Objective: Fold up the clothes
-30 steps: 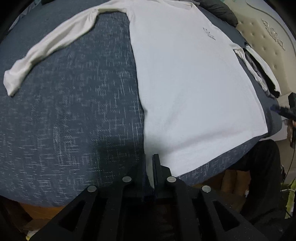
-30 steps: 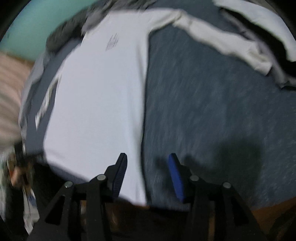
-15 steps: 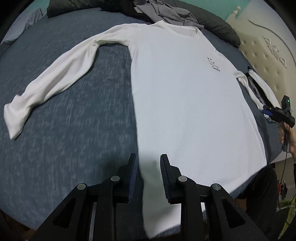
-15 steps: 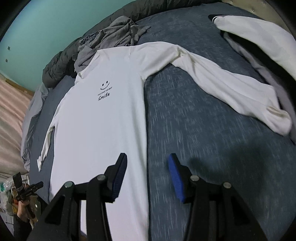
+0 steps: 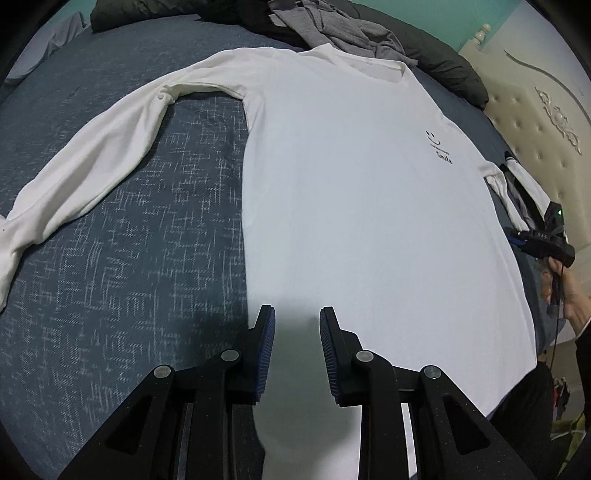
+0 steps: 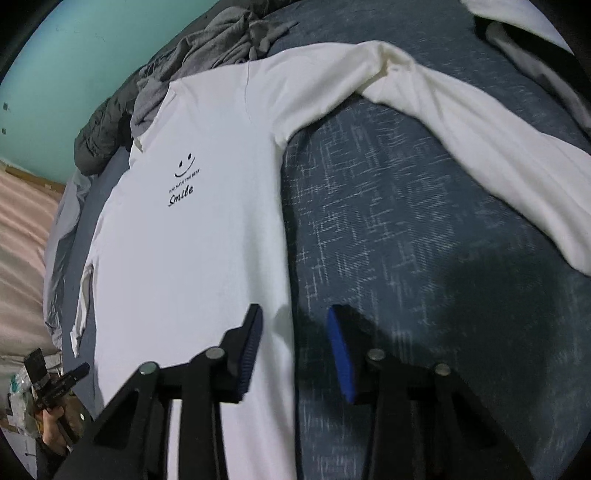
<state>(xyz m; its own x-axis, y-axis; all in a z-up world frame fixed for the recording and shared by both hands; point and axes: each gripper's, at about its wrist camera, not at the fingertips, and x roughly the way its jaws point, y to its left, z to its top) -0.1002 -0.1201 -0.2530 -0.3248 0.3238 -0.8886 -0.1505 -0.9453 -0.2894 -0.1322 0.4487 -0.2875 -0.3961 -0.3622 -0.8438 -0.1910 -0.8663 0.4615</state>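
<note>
- The bed [image 5: 110,295], covered in dark blue fabric with a pale crosshatch weave, fills most of both views and carries everything else.
- A white long-sleeved shirt [image 5: 351,203] lies flat and face up on the bed. Its long axis runs away from the cameras, collar at the far end and hem at the near edge; a small smiley and the word "Smile" are printed on the chest.
- One sleeve [image 5: 92,166] stretches out sideways and back toward the near edge in the left wrist view; the other sleeve [image 6: 480,129] does the same in the right wrist view.
- A heap of grey and dark clothes [image 5: 332,26] sits just beyond the collar, touching it.
- Black-and-white garments [image 6: 535,48] lie near the far right sleeve.
- The left hand-held gripper [image 5: 293,350] hangs over the shirt's lower part, jaws apart, holding nothing.
- The right hand-held gripper [image 6: 295,350] straddles the shirt's side edge, jaws apart, empty.
</note>
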